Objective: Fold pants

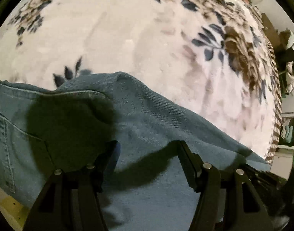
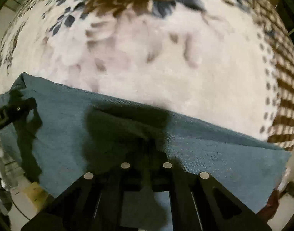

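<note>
Across the floral blanket the pants lie as a band of blue denim along its near edge, with pale, open blanket stretching beyond them. Over the pocket end of the pants, the left gripper has its fingers spread apart above the cloth, holding nothing that I can see. Farther along the pants, the right gripper has its fingers drawn close together on a raised ridge of denim, so it looks clamped on the fabric, though shadow hides the contact. This reads as mid-fold: one end taken up, the other not yet gripped. Next, the left gripper likely needs to close on the near edge. Beyond the pants' far edge the blanket offers ample room; its striped border lies well apart.
</note>
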Demonstrator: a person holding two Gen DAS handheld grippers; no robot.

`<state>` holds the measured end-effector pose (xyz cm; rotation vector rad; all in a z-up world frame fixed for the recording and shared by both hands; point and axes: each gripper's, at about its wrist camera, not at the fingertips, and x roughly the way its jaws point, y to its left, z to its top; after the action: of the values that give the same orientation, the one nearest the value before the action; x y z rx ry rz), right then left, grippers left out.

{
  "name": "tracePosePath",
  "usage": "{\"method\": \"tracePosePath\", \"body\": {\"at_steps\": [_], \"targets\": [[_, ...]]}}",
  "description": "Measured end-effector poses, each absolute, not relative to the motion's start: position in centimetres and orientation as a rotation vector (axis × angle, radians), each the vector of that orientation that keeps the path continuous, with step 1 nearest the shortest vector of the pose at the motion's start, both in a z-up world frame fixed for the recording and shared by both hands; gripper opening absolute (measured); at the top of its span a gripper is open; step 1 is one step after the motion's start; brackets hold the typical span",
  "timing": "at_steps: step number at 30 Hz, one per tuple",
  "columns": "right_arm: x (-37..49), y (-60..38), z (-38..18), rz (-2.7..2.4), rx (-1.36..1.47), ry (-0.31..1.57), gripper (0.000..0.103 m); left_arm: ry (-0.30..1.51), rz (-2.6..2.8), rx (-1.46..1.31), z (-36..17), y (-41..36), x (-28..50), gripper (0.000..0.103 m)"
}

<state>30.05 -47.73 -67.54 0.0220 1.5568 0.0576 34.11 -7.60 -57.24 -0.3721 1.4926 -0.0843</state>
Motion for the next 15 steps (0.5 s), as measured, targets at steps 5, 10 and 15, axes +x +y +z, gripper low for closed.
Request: {"method": "tracePosePath", "body": {"at_steps": [5,10,15], "targets": [[26.9,-51.2,-62.8,-0.003,0.096,1.411,0.001,1.418,-0.086,-0.41,-54.6,-4.9,33.2,0.059],[27.3,-55.9,-60.6,-0.099,0.167,1.369,0.0,1.407,-0.046,-0.407,-54.8,-2.2,32.8,0.059],[27.8,-52.3,-60.5,0.064,0.312,1.467,0.015,1.398,-0.011,-0.405,-54.2,-0.1,31.4,0.059]]}}
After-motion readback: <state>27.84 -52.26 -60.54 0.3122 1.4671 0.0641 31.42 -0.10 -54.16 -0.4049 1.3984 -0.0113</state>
